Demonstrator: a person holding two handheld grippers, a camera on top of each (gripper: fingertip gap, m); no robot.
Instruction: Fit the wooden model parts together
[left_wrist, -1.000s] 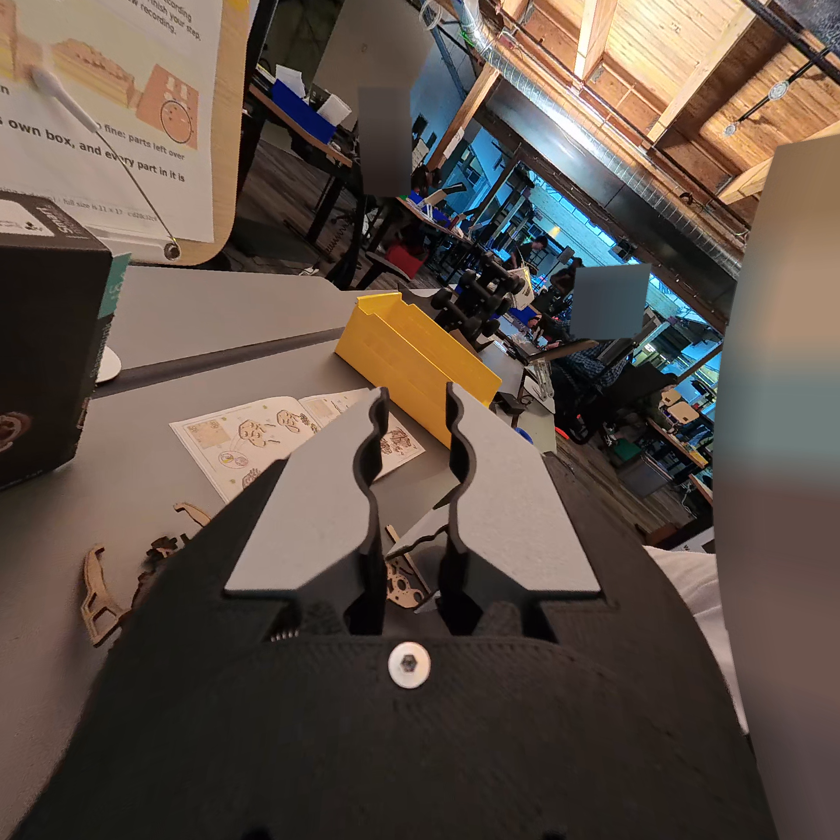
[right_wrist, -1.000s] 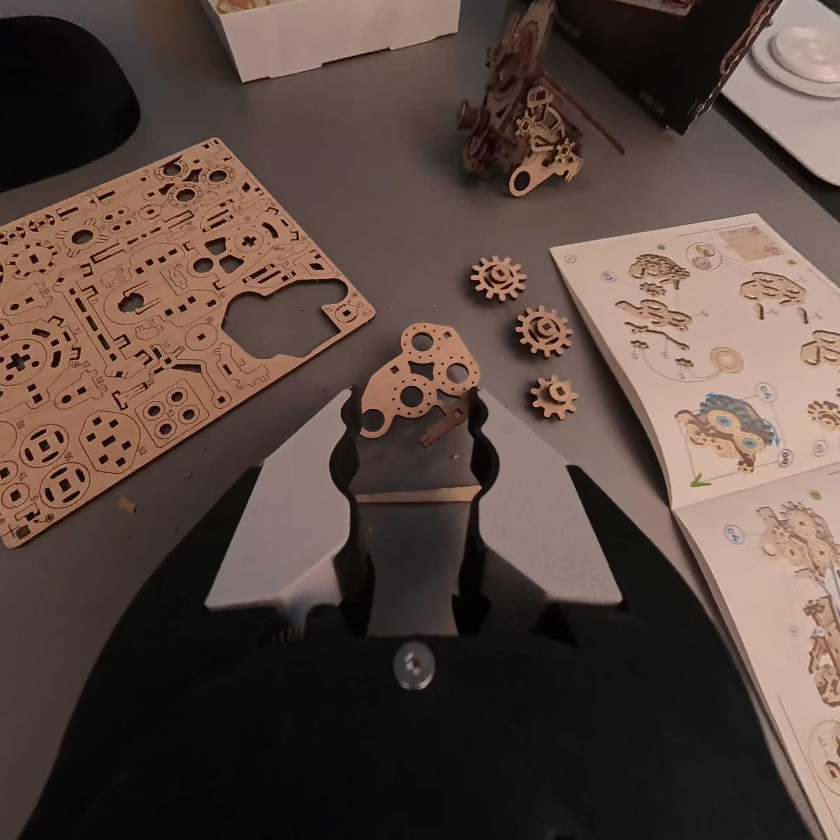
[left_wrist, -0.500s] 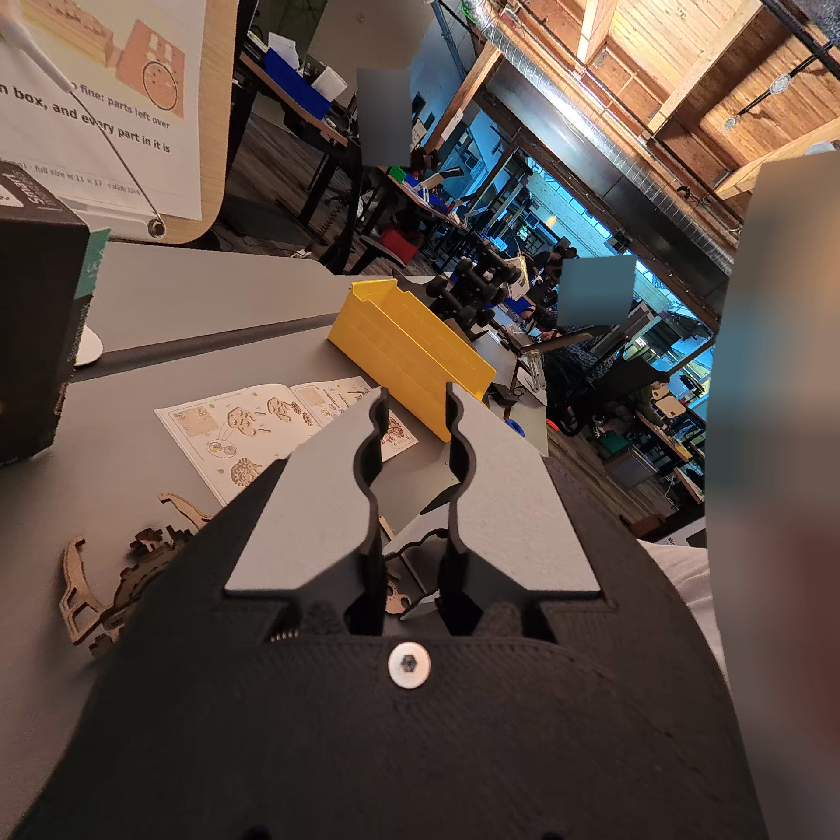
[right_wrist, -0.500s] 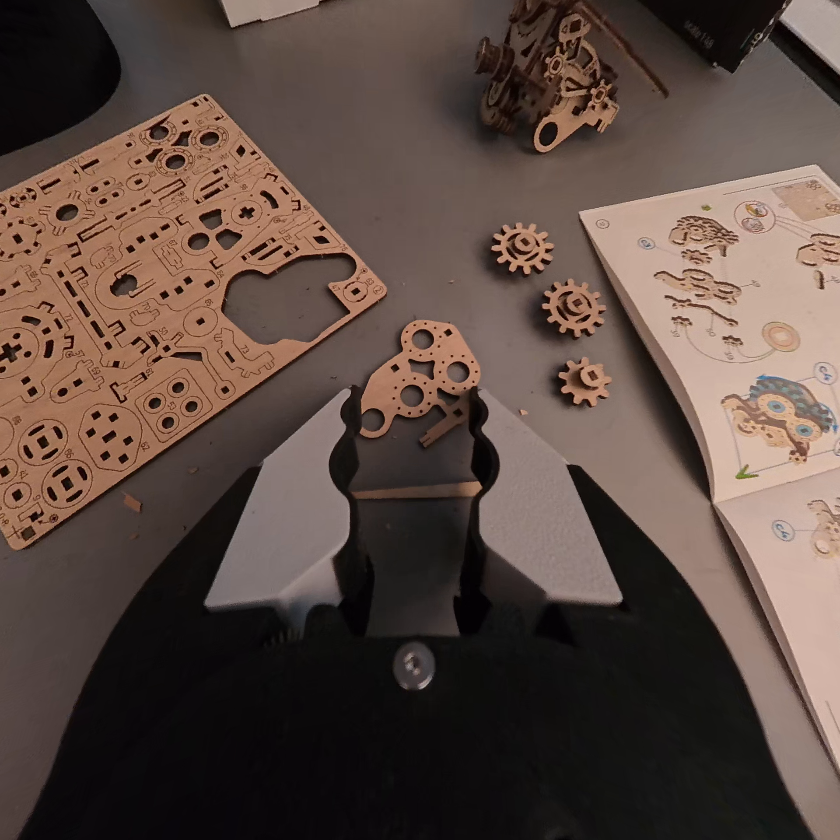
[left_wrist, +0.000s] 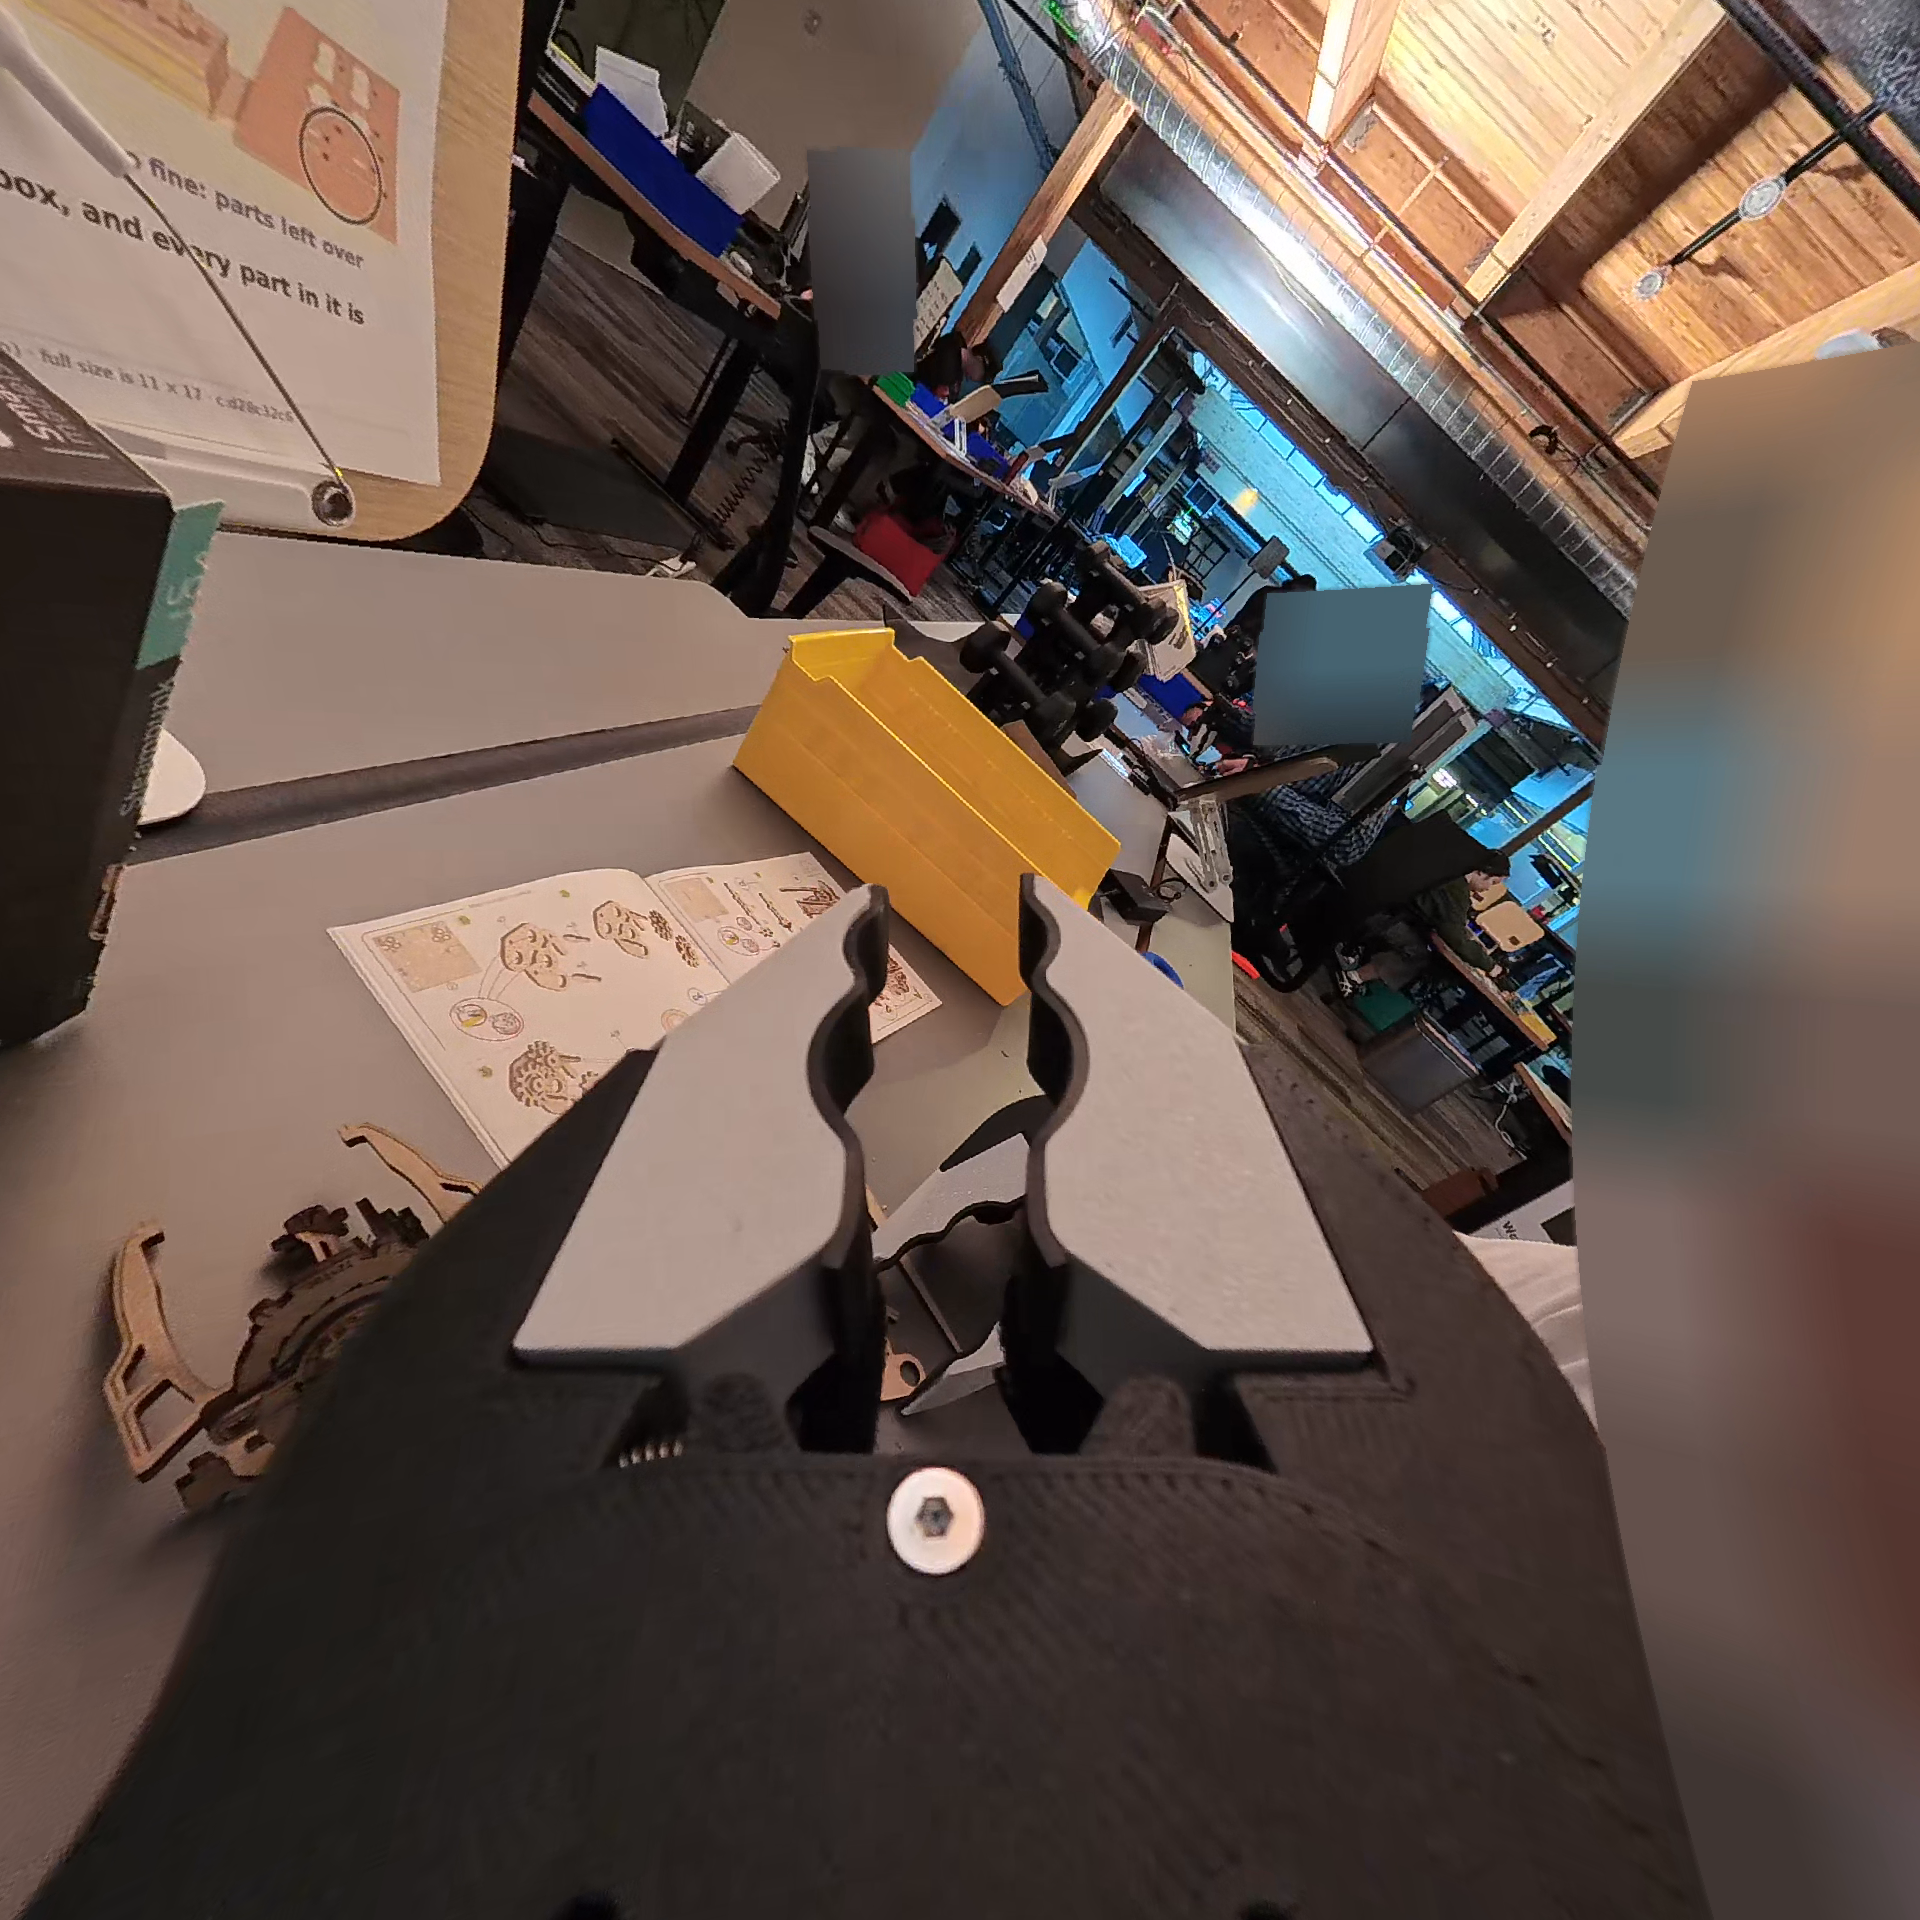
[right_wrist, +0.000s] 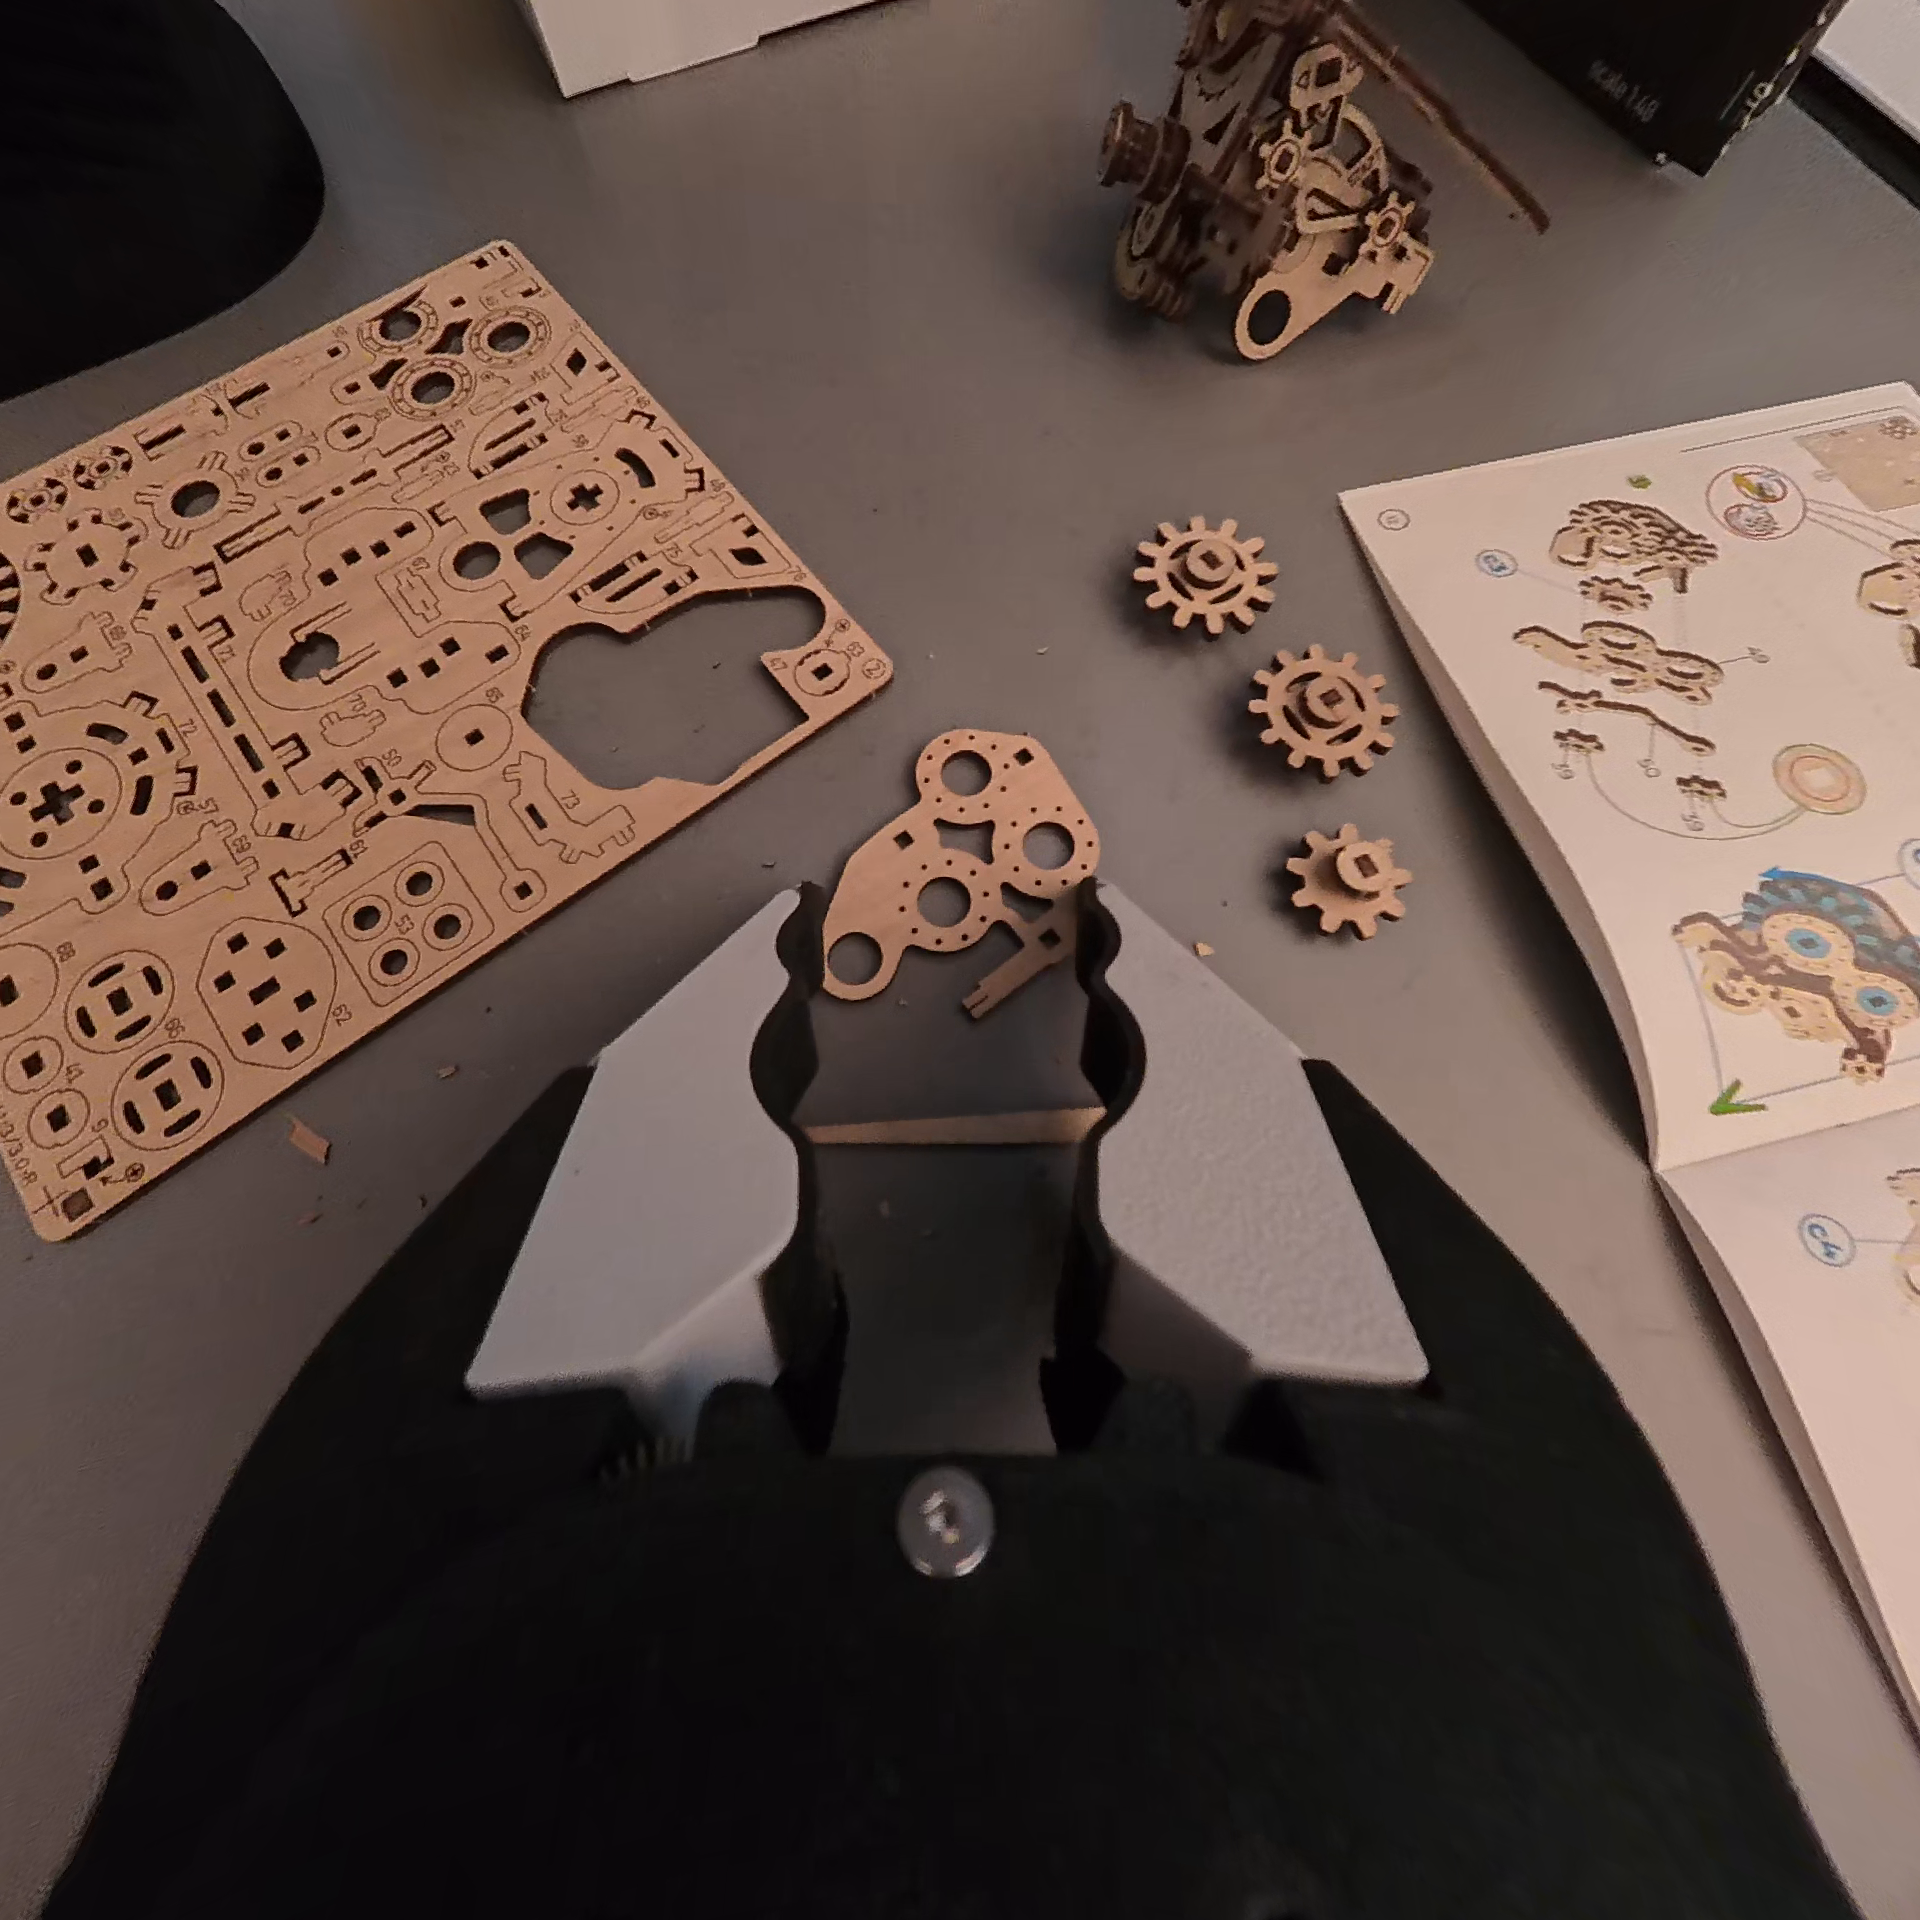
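Right wrist view — tongs (right_wrist: 945, 914) spread above perforated plate (right_wrist: 961, 862).

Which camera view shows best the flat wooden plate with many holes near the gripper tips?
The right wrist view. The wooden plate lies flat on the grey table, whole and sharp, just ahead of the open right gripper. In the left wrist view only a small sliver of it shows, between the left gripper's fingers.

Right tool (right_wrist: 940, 914) gapes above perforated plate (right_wrist: 961, 862); three gears (right_wrist: 1320, 712) lie beside booklet (right_wrist: 1683, 790).
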